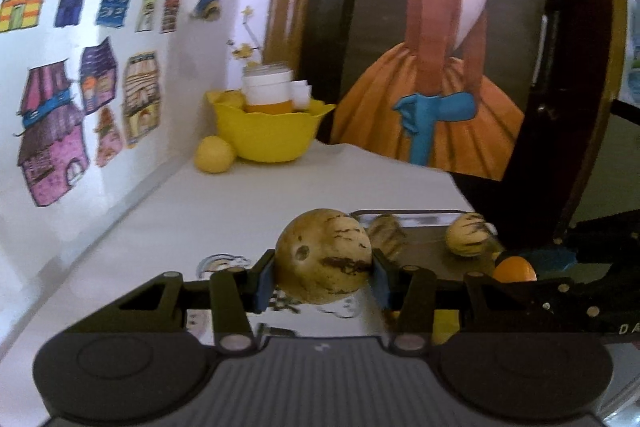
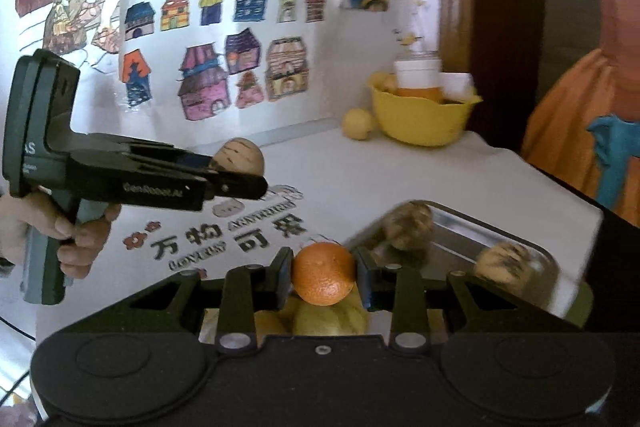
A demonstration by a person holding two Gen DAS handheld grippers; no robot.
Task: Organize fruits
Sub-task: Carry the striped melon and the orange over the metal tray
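One striped melon (image 1: pixel 324 257) clamped in left gripper (image 1: pixel 323 277); one orange (image 2: pixel 324 273) clamped in right gripper (image 2: pixel 323 277) — two more melons on tray (image 2: pixel 532 247).

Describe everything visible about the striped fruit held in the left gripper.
The striped fruit is round, pale tan-yellow with dark purplish-brown streaks and a small dark round scar facing the camera. Its skin looks smooth and matte. It is clamped at its two sides between the blue pads of the left gripper, which is shut on it. The right wrist view shows it lifted above the white table, touching nothing else. It looks whole and undamaged.
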